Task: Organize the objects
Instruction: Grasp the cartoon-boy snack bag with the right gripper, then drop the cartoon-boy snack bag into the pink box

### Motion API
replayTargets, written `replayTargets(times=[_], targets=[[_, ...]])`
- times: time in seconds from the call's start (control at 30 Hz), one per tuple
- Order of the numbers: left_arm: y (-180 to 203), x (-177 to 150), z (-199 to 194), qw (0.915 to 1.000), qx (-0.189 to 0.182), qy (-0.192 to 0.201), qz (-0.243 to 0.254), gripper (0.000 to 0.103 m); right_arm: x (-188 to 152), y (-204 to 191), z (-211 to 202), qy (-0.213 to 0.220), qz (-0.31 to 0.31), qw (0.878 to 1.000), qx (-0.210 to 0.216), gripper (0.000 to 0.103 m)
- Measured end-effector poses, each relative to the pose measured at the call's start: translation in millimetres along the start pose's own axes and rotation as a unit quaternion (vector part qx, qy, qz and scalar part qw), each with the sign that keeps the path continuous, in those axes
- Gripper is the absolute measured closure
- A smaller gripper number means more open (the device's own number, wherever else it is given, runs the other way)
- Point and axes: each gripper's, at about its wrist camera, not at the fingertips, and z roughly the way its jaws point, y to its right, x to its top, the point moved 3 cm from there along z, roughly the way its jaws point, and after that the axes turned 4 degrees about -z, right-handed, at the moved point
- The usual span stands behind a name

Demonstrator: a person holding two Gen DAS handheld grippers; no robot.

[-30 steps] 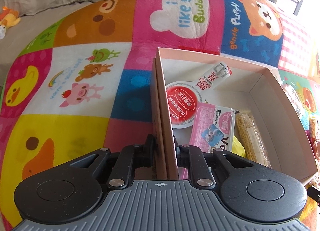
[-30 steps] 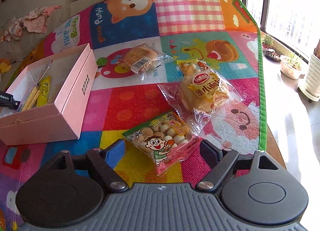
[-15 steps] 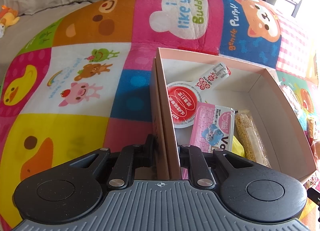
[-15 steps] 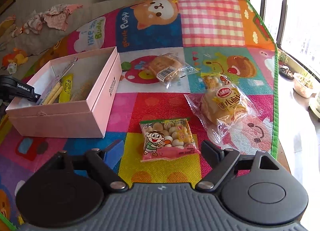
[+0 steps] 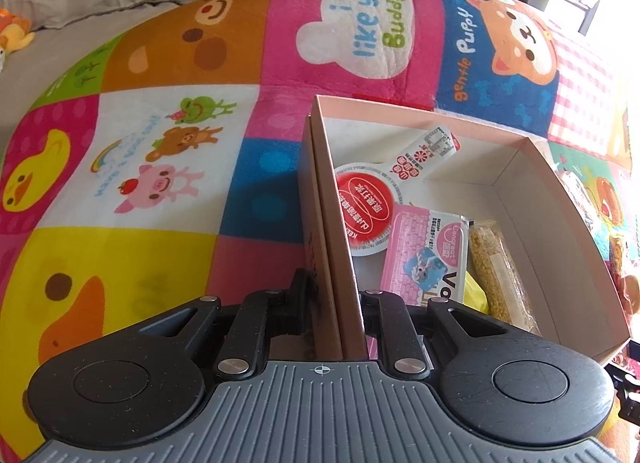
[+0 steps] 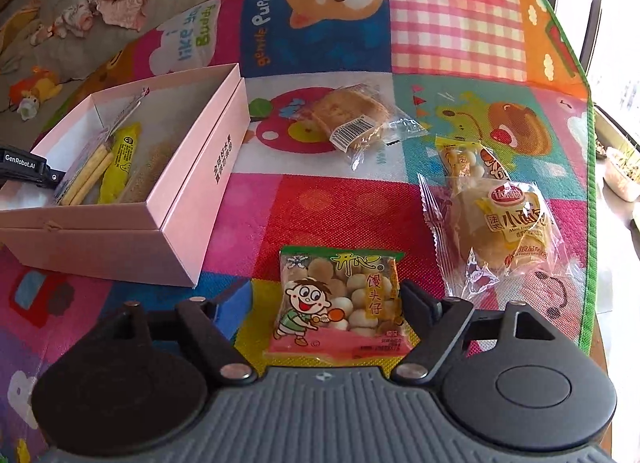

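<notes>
Snack packets go into the pink box on our play mat.

Our left gripper pinches the box's near wall, one finger outside, one inside beside the pink sachet. Our right gripper is closing around the biscuit-ball packet, which lies flat between the jaws, pads not yet pressing it; the bread packet lies beyond the right finger.

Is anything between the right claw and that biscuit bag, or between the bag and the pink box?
Nothing visible. The biscuit bag already lies between the closing right claw fingers, and only bare mat separates it from the open pink box, held by the left claw.
</notes>
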Motion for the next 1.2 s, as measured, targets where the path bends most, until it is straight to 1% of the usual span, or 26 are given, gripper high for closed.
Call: replayTargets(times=[0.13,0.27,0.33,0.43,0.5,0.57,0.63,0.7,0.77,0.87,0.93,1.0,1.07,1.13,1.2], targets=[[-1,-1,0,1.0000,-0.002,0.002,-0.001,0.084,-8,-1,-15,-0.011,0.000,1.000,0.002,0.042],[-1,-2,0,1.0000,-0.003,0.003,-0.001,0.084,-15,-13,-42,-0.016,-0.025,0.999,0.028,0.042],[0,-2,0,1.0000,-0.003,0.003,-0.001,0.084,-19,-23,-51,-0.025,-0.038,0.998,0.049,0.042],[-1,-2,0,1.0000,-0.006,0.003,-0.001,0.084,-27,-48,-63,-0.047,-0.063,0.991,0.108,0.042],[-1,-2,0,1.0000,-0.006,0.003,-0.001,0.084,-24,-67,-76,-0.036,-0.088,0.987,0.132,0.042],[-1,-2,-1,1.0000,-0.007,0.002,0.000,0.084,-12,-79,-91,-0.005,-0.101,0.985,0.141,0.042],[-2,-1,-1,1.0000,-0.008,0.002,0.000,0.084,7,-86,-103,0.031,-0.098,0.983,0.151,0.042],[-2,-2,-1,1.0000,-0.008,0.002,0.000,0.084,31,-93,-113,0.076,-0.099,0.982,0.142,0.042],[-2,-2,-1,1.0000,-0.008,0.002,0.000,0.084,49,-98,-114,0.106,-0.094,0.982,0.126,0.042],[-2,-2,-1,1.0000,-0.008,0.002,0.000,0.084,74,-107,-100,0.137,-0.087,0.981,0.109,0.042],[-1,-2,-1,1.0000,-0.008,0.002,0.001,0.084,86,-116,-85,0.154,-0.092,0.980,0.087,0.042],[-1,-2,-1,1.0000,-0.007,0.002,0.005,0.084,93,-124,-66,0.160,-0.090,0.980,0.073,0.042],[0,-3,-1,1.0000,-0.005,0.002,0.008,0.084,96,-128,-48,0.154,-0.074,0.983,0.070,0.042],[1,-3,-1,0.9999,-0.004,0.000,0.009,0.084,94,-133,-33,0.145,-0.065,0.985,0.067,0.042],[2,-2,-1,1.0000,-0.002,-0.001,0.009,0.084,89,-139,-26,0.141,-0.070,0.985,0.071,0.042]])
